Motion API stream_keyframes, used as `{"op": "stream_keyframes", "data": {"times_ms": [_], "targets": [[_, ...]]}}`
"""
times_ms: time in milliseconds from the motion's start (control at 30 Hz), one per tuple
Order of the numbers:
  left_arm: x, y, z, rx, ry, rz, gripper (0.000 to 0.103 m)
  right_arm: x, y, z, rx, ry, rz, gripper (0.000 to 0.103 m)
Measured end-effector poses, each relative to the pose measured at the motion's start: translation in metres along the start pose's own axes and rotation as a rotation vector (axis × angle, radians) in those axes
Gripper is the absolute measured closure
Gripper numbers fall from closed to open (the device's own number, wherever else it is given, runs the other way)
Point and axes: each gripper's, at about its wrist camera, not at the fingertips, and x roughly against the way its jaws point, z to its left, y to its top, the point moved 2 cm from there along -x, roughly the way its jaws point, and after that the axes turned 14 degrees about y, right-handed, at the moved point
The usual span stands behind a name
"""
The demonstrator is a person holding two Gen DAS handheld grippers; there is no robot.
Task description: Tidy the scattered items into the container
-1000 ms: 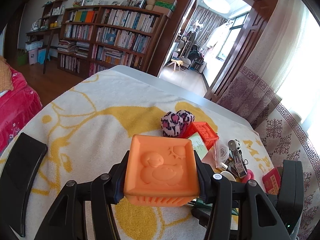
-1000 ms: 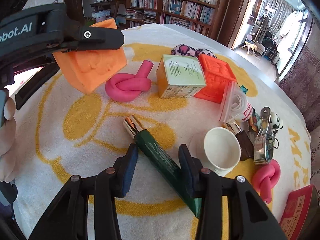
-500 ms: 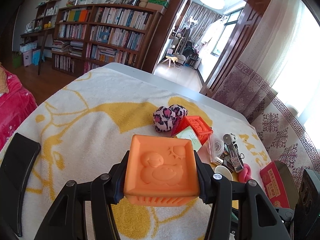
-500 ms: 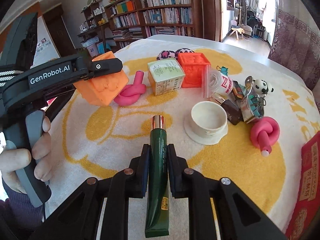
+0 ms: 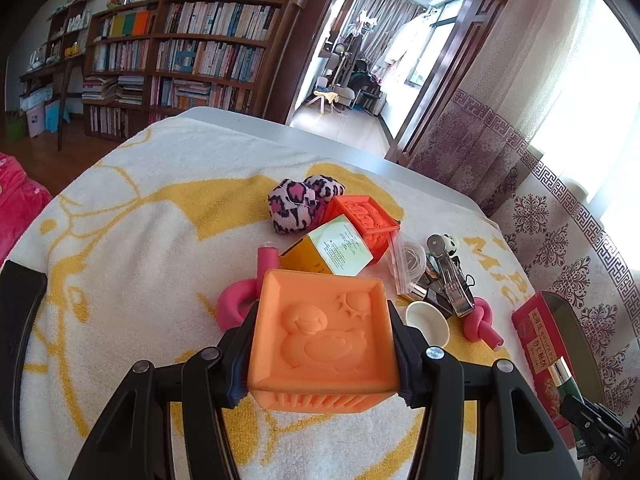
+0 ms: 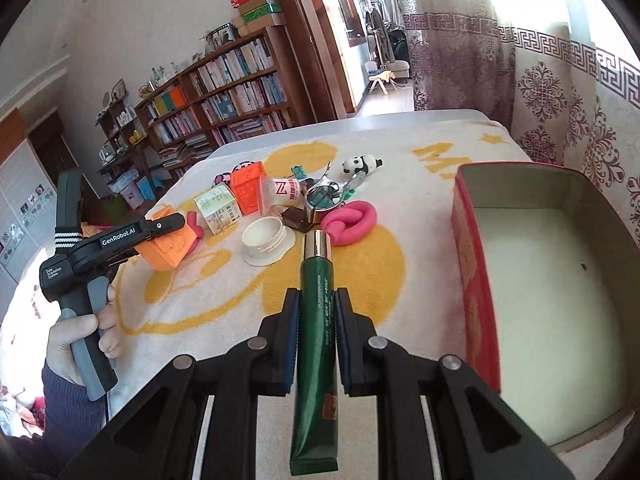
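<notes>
My left gripper [image 5: 322, 344] is shut on an orange rubber block with a duck relief [image 5: 322, 332], held above the towel; it also shows in the right wrist view [image 6: 168, 242]. My right gripper [image 6: 316, 312] is shut on a dark green tube with a gold cap [image 6: 316, 320], lifted beside the red box [image 6: 472, 280], which is open with nothing inside. The box also shows at the right in the left wrist view [image 5: 536, 332]. Scattered items lie in a heap: a pink knot [image 6: 350, 222], a white cup [image 6: 266, 240], a green-labelled carton [image 6: 216, 206], a red-orange block [image 6: 248, 188].
A yellow-and-white towel [image 5: 140, 240] covers the table. A leopard-print pouch [image 5: 296, 204], a metal clip [image 5: 452, 280], a plastic bag [image 5: 408, 260], a second pink knot [image 5: 236, 300] and a panda toy [image 6: 360, 164] lie among the heap. Curtains hang right, bookshelves stand behind.
My right gripper closed on the green tube, lifted it off the towel and carried it right to the red box. My left gripper kept the orange block and moved slightly nearer the heap.
</notes>
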Motion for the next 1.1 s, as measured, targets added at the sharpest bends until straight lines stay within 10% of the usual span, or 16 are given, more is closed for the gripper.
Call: {"op": "stream_keyframes", "data": {"times_ms": [900,967,1033,1100], "targets": [[0.077,-0.041,-0.29,-0.456,-0.42,0.059,0.047,0.133,0.006,-0.135,-0.203,-0.266,-0.295,0.084],[0.079,-0.043,-0.303,-0.459,-0.45,0.058,0.042,0.136,0.006,-0.139,-0.208,-0.288,-0.305,0.083],[0.082,-0.043,-0.309,-0.452,-0.465,0.044,0.004,0.137,0.006,-0.143,-0.216,-0.299,-0.311,0.077],[0.087,-0.039,-0.306,-0.425,-0.463,-0.006,0.001,0.139,0.004,-0.146,-0.231,-0.291,-0.319,0.055]]}}
